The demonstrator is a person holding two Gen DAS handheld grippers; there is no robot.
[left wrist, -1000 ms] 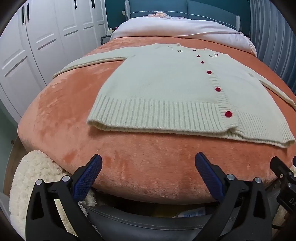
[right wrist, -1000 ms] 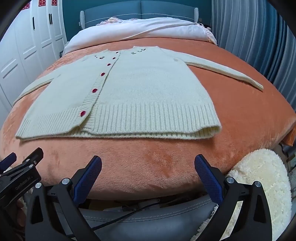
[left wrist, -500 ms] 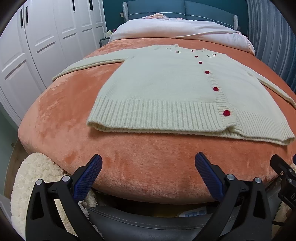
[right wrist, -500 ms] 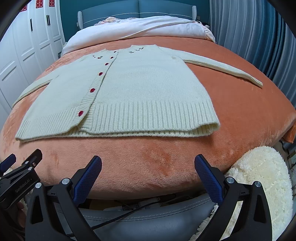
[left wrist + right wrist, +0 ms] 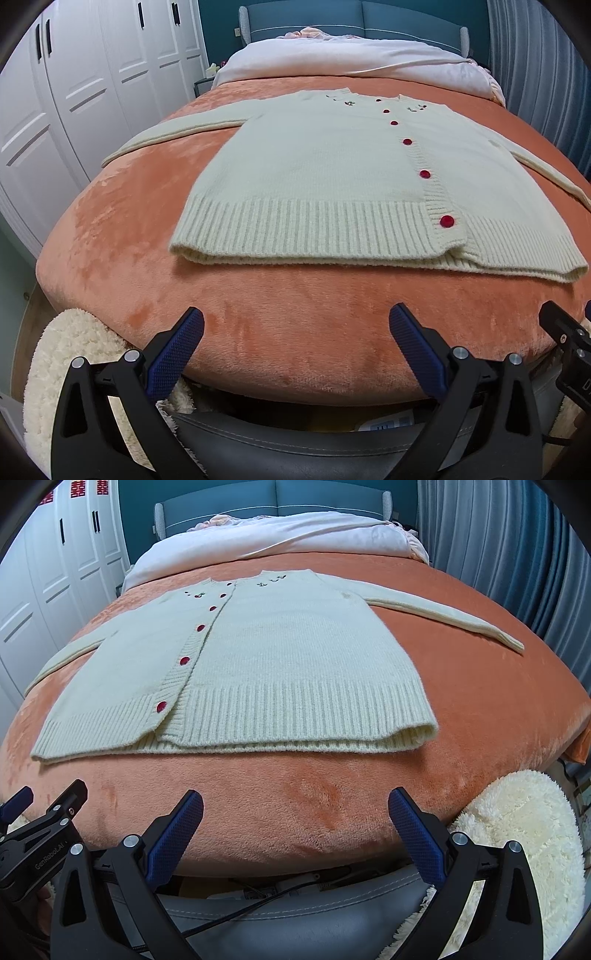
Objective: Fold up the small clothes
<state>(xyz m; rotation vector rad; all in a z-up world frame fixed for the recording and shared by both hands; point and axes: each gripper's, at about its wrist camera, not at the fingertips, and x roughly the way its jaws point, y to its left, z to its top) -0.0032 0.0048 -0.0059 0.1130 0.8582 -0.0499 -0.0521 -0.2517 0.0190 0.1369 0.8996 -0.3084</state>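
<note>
A cream knitted cardigan (image 5: 332, 177) with red buttons lies flat and buttoned on the orange blanket (image 5: 122, 221), both sleeves spread out to the sides. It also shows in the right wrist view (image 5: 280, 657). My left gripper (image 5: 295, 332) is open and empty, just short of the foot edge of the bed, below the cardigan's left hem. My right gripper (image 5: 295, 812) is open and empty, below the right hem. Neither touches the cardigan.
White wardrobe doors (image 5: 74, 92) stand to the left of the bed. Blue curtains (image 5: 517, 554) hang on the right. A white duvet (image 5: 351, 59) lies at the head end. A fluffy cream rug (image 5: 524, 842) lies on the floor by the foot of the bed.
Both grippers have risen slightly, so the cardigan sits a little lower and flatter in view. Nothing was taken hold of.
</note>
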